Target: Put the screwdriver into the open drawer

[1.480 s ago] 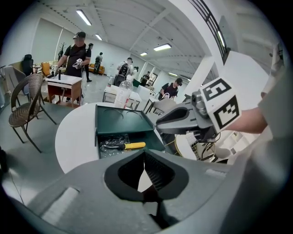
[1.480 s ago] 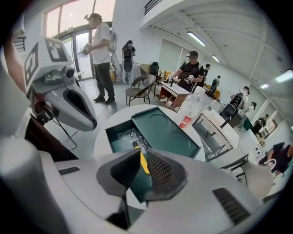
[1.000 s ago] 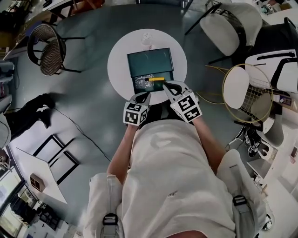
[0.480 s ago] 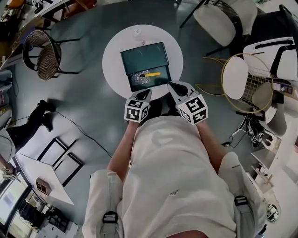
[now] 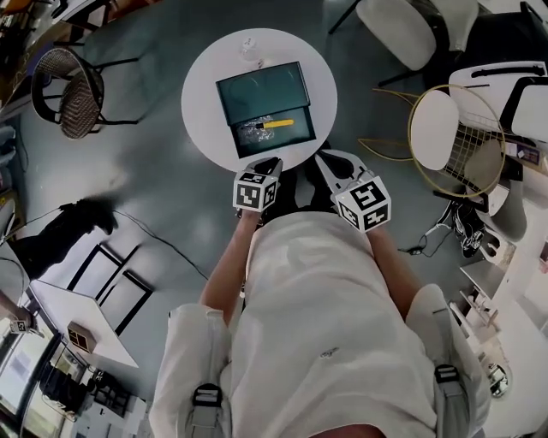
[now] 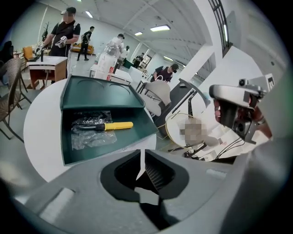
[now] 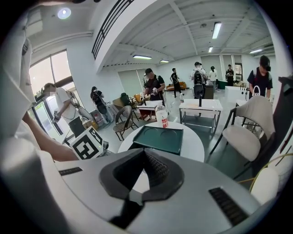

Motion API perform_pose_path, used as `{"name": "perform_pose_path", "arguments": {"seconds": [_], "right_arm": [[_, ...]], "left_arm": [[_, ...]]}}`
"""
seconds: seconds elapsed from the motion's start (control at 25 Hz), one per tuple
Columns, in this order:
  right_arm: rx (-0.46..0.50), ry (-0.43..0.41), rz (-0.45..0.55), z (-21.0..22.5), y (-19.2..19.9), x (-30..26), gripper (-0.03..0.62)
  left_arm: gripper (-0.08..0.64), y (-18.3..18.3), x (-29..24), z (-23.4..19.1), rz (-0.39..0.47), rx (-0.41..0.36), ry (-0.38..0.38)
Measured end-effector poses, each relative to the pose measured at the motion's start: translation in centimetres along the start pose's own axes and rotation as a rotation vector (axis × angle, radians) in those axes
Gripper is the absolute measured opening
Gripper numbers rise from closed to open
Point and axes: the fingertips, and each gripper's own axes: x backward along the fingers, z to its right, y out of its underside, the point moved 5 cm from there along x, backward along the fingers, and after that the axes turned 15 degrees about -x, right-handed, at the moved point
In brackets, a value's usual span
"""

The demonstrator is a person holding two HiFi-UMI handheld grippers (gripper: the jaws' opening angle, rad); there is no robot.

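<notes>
The screwdriver (image 5: 272, 125), with a yellow handle and dark shaft, lies in the open drawer (image 5: 295, 137) of a green box (image 5: 261, 90) on a round white table (image 5: 201, 94). In the left gripper view the screwdriver (image 6: 107, 126) rests on a crumpled clear plastic bag (image 6: 89, 137) inside the drawer (image 6: 68, 155). My left gripper (image 5: 272, 161) hangs at the table's near edge, shut and empty; its jaws (image 6: 143, 153) meet. My right gripper (image 5: 324, 157) is beside it, off the table, shut and empty (image 7: 144, 153). Neither touches the drawer.
A small clear bottle (image 5: 248, 44) stands behind the box on the table. A wicker chair (image 5: 64, 90) is to the left, a white chair (image 5: 411, 26) at the upper right and a gold wire chair (image 5: 458, 141) to the right. Several people stand in the background.
Both grippers have drawn back from the drawer toward my body and sit lower in the head view. The screwdriver stays in the drawer.
</notes>
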Motion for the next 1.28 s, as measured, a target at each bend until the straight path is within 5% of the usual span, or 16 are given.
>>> {"name": "perform_pose_path", "arguments": {"seconds": [0.4,1.28], "right_arm": [[-0.025,0.031,-0.032,0.8,0.9,0.5,0.009],[-0.025,0.045,-0.104,0.9,3.1,1.1,0.009]], "left_arm": [[0.072,2.0,-3.1,-1.1,-0.066,0.110,0.018],[0.101,2.7,-5.3,-3.0,-0.058,0.291,-0.112]]}}
